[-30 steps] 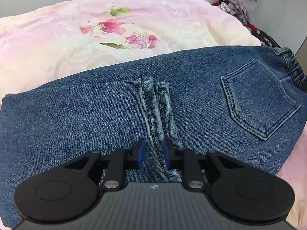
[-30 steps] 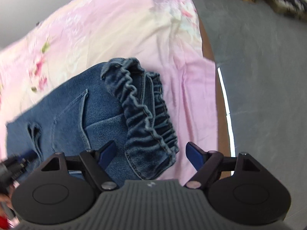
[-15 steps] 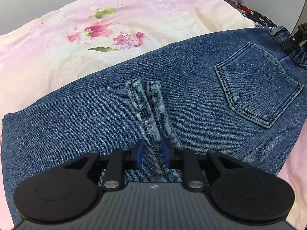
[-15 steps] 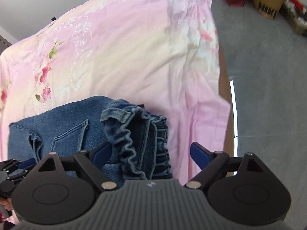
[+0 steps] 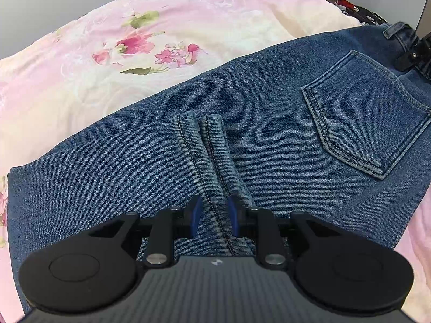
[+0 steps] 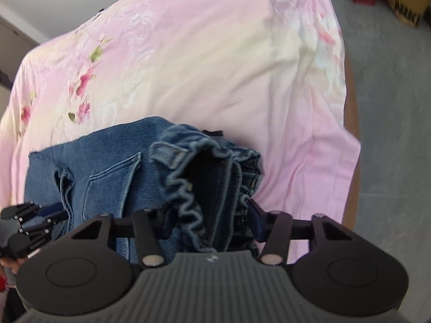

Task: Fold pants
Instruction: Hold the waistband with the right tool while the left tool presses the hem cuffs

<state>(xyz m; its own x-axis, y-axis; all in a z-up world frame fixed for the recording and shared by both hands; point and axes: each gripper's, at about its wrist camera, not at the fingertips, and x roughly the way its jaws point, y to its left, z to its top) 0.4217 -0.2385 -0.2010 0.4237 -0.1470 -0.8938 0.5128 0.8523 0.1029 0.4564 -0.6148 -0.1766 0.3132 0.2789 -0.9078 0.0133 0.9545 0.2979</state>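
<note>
Pink bedspread (image 6: 215, 62) unchanged; right gripper (image 6: 208, 216), wide 1 s ago, was closing round jeans (image 5: 269, 123) waistband (image 6: 188, 188); left gripper (image 5: 212, 216) stayed clamped on 2 hems (image 5: 210, 161).

Pants (image 5: 269, 123): lower edge hidden behind left gripper (image 5: 212, 214) body; waistband cut by the right frame edge. Right wrist view: right gripper (image 6: 212, 215) left pad buried behind gathered waistband (image 6: 188, 204). Floor and boxes (image 6: 404, 8) blurred; box lettering unreadable.
</note>
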